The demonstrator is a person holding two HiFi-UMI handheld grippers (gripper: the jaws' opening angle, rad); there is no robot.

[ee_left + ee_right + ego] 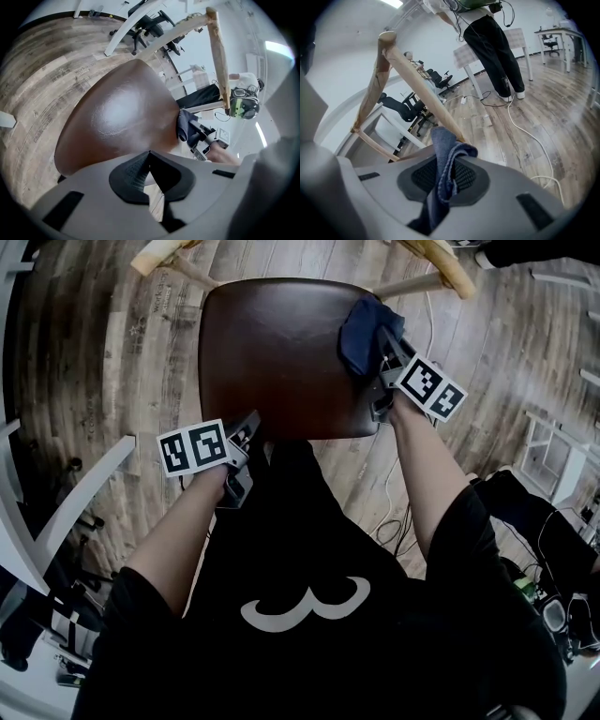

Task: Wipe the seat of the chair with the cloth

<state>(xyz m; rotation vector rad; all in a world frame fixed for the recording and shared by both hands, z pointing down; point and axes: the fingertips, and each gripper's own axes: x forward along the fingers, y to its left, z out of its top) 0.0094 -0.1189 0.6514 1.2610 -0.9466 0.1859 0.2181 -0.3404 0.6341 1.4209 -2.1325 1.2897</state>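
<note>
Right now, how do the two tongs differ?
The right tongs clamp a blue cloth at the chair seat's far right corner. The left tongs grip nothing and sit at the seat's near edge. Both are shut.

We stand on a wood-plank floor with white walls around. A white cable trails across it. 2 black office chairs sit by a white desk, and a person stands at a pale table.
</note>
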